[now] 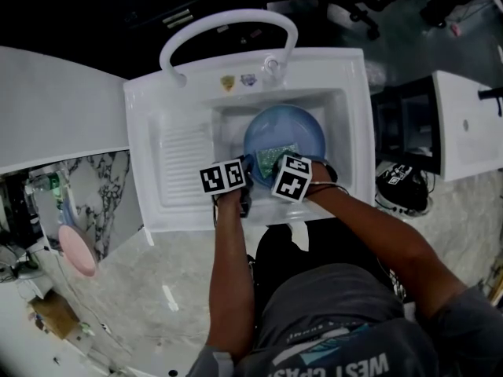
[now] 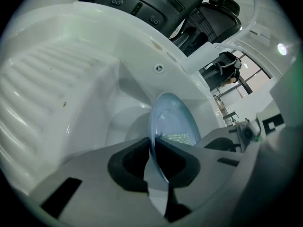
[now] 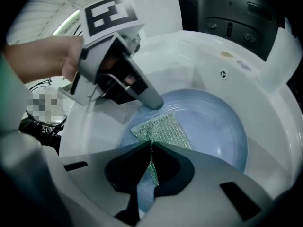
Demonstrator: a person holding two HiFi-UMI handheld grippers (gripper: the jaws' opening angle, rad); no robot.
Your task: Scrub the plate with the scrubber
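We are clenching the fingers of the left gripper (image 2: 154,161) on the rim of the blue plate (image 3: 213,122) in the white sink (image 1: 346,77). The fingers of the right gripper (image 3: 150,167) are pinching the green mesh scrubber (image 3: 163,131), which is spreading over the plate just ahead of them.

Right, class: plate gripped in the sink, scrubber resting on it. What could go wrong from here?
1. The left gripper pinches only the thin rim of the blue plate; a hard stroke might slip it loose into the sink.
2. The right gripper holds just an edge of the green mesh scrubber; it may pull free or bunch up.
3. The scrubber lies close beside the left gripper's tip, so strokes could knock the grippers together.
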